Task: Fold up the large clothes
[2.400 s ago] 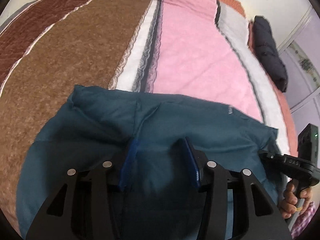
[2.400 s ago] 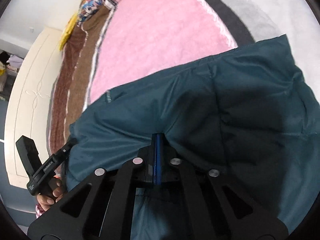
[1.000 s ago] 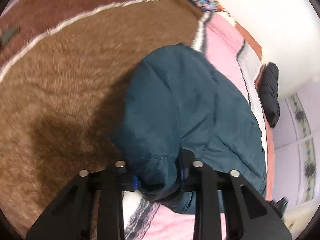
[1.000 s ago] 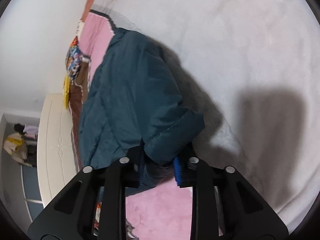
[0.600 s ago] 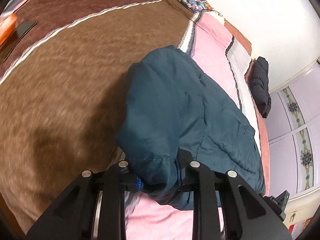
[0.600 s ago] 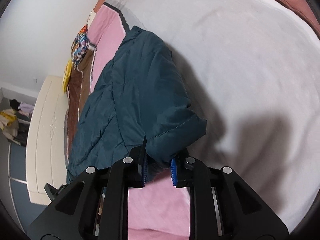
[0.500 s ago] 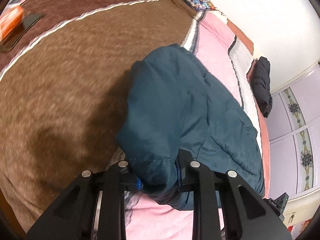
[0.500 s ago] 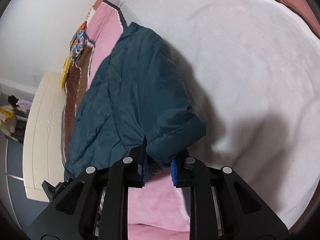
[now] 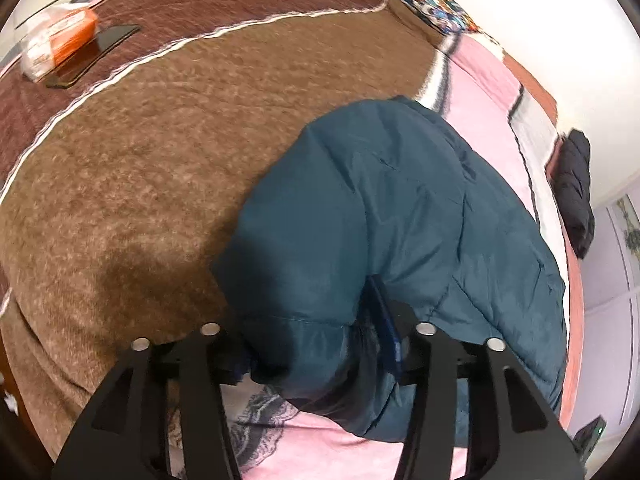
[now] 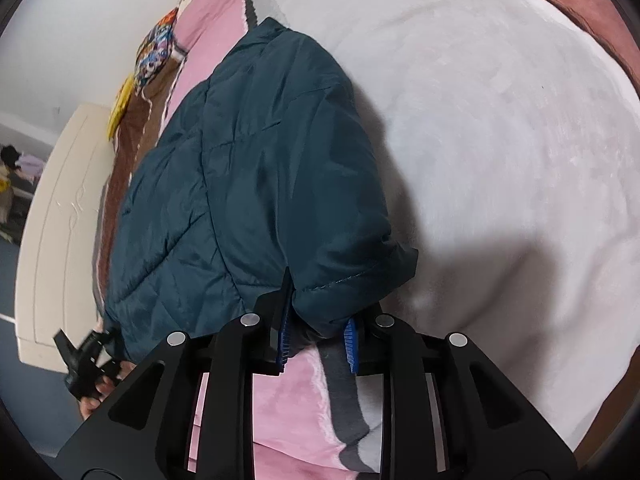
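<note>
A dark teal padded jacket [image 9: 400,216] lies on the striped bed blanket. In the left wrist view my left gripper [image 9: 316,344] stands with its jaws wide apart around the jacket's sleeve cuff [image 9: 304,332]; the left finger is hidden behind the cloth. In the right wrist view the jacket [image 10: 256,152] stretches away from my right gripper [image 10: 316,332], whose jaws are closed on the other sleeve cuff [image 10: 352,276], with the cloth bunched between the blue pads. The left gripper also shows in the right wrist view [image 10: 86,364], held in a hand.
The blanket has brown [image 9: 140,168], pink [image 9: 480,92] and white [image 10: 500,140] stripes. An orange packet [image 9: 56,40] and a black flat object [image 9: 96,52] lie at the far left. A dark bundle [image 9: 576,196] lies at the right edge. A cream bed board [image 10: 60,220] stands behind.
My left gripper's jaws have opened wider around the cuff. Both views have shifted slightly over the bed; the right gripper still holds its cuff.
</note>
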